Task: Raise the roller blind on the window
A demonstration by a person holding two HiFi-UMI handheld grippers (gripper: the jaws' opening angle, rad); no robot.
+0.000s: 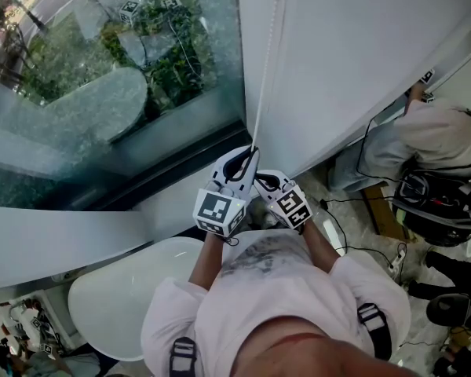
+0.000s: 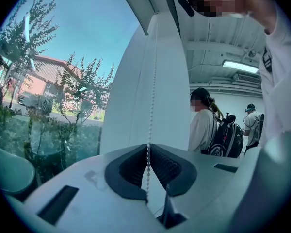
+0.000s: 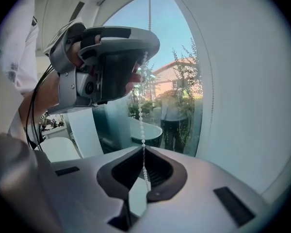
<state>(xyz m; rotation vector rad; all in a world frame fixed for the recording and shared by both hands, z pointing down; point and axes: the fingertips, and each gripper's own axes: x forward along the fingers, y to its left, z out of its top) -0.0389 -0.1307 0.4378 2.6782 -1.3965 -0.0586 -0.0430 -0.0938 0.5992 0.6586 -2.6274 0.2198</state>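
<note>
The white roller blind (image 1: 361,53) hangs to the right of the window glass (image 1: 102,69). Its white bead chain (image 1: 265,61) runs down along the blind's left edge to both grippers. My left gripper (image 1: 250,154) is the upper one and is shut on the chain. My right gripper (image 1: 261,181) sits just below and to the right, also shut on it. In the left gripper view the chain (image 2: 151,81) drops straight into the shut left gripper (image 2: 148,152), with the blind (image 2: 136,96) behind. In the right gripper view the chain (image 3: 142,115) passes the left gripper (image 3: 106,57) above and enters the shut right gripper (image 3: 144,154).
A white window ledge (image 1: 55,242) and a round white table (image 1: 118,297) lie below left. To the right a person (image 1: 436,136) stands with a black backpack (image 1: 432,199), and cables (image 1: 353,246) trail on the floor. More people (image 2: 202,125) stand in the room behind.
</note>
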